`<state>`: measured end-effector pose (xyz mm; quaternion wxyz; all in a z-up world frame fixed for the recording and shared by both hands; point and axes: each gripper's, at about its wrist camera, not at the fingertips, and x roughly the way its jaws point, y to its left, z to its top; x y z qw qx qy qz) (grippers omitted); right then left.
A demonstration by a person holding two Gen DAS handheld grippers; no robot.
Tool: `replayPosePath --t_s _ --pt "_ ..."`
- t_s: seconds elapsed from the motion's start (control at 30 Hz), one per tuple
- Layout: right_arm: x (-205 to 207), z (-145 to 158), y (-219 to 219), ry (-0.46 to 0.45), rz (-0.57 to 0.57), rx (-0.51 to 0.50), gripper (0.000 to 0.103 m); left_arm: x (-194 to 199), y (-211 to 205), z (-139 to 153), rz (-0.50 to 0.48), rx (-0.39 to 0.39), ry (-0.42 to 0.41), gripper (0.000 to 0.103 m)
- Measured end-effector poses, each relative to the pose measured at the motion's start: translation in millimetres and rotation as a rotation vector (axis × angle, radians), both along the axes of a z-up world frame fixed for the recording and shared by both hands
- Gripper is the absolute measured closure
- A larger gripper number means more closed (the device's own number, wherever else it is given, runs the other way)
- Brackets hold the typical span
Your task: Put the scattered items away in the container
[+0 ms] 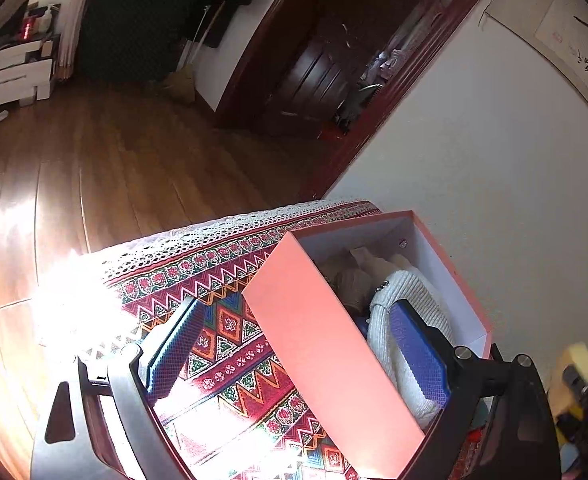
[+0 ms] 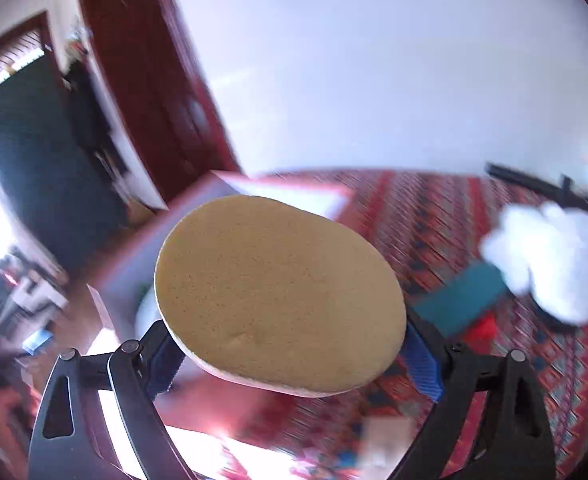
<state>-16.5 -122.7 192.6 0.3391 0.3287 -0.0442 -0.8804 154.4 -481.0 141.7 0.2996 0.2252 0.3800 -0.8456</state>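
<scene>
- The right gripper (image 2: 290, 354) holds a tan oval sponge (image 2: 280, 294) with a white underside, its blue pads (image 2: 421, 364) spread wide and pressed against the sponge's two sides; the sponge fills the middle of the right wrist view, raised clear of the patterned tablecloth (image 2: 473, 220).
- Behind the sponge, blurred, stands the pink box (image 2: 142, 256), its white inside just visible past the sponge's far edge.
- To the right on the cloth lie a white fluffy item (image 2: 549, 260), a teal flat piece (image 2: 461, 296) and a small red thing (image 2: 483, 326), all near one another; blur hides whether they touch.
- The left gripper (image 1: 297, 352) straddles the near wall of the pink box (image 1: 321, 344), jaws well apart: one blue pad (image 1: 178, 344) stands outside over the tablecloth (image 1: 230, 280), the other (image 1: 419, 352) is inside the box, against a cream knitted garment (image 1: 405, 304).
- Whether either left pad actually presses on the box wall cannot be told; a gap shows on the outer side.
- The box sits at the table's corner, next to the white wall (image 1: 473, 160), with more pale fabric (image 1: 349, 276) bundled at its far end.
</scene>
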Motion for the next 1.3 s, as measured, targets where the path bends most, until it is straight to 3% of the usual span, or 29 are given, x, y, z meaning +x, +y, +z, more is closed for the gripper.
replayPosePath --t_s 0.1,0.2,0.3,0.4,0.47,0.57,0.63,0.73,0.83,1.07,1.17,1.3 --pt "3 39 -57 0.016 0.127 -0.038 0.001 3 -3 0 0.003 -0.002 -0.002 0.009" --pt "13 62 -83 0.037 0.173 -0.085 0.001 5 -6 1 0.005 -0.004 -0.002 0.009" --pt "28 73 -80 0.059 0.184 -0.112 0.001 8 -8 1 0.010 -0.006 -0.002 0.009" --pt "19 66 -65 0.065 0.147 -0.119 0.001 11 -10 0 0.012 0.003 -0.002 0.009" --pt "0 53 -45 0.037 0.079 -0.111 0.001 12 -10 -1 0.015 0.006 -0.002 0.009" --pt "-41 1 -3 -0.117 -0.085 -0.087 0.003 12 -10 -1 0.017 0.006 -0.004 0.009" --pt "-72 -37 18 -0.242 -0.147 -0.072 0.026 11 -9 -1 0.017 0.002 -0.007 0.009" --pt "-97 -106 39 -0.457 -0.206 -0.101 0.034 8 -6 0 0.013 -0.010 -0.015 0.009" --pt "-119 -156 45 -0.603 -0.229 -0.178 0.043 3 -1 0 0.002 -0.026 -0.028 0.009" --pt "-156 -207 33 -0.675 -0.330 -0.194 0.054 -10 10 3 -0.024 -0.067 -0.053 0.009" --pt "-164 -212 36 -0.656 -0.345 -0.208 0.075 -15 13 5 -0.038 -0.079 -0.053 0.009" --pt "-156 -208 52 -0.676 -0.318 -0.229 0.076 -17 16 7 -0.046 -0.084 -0.051 0.009"
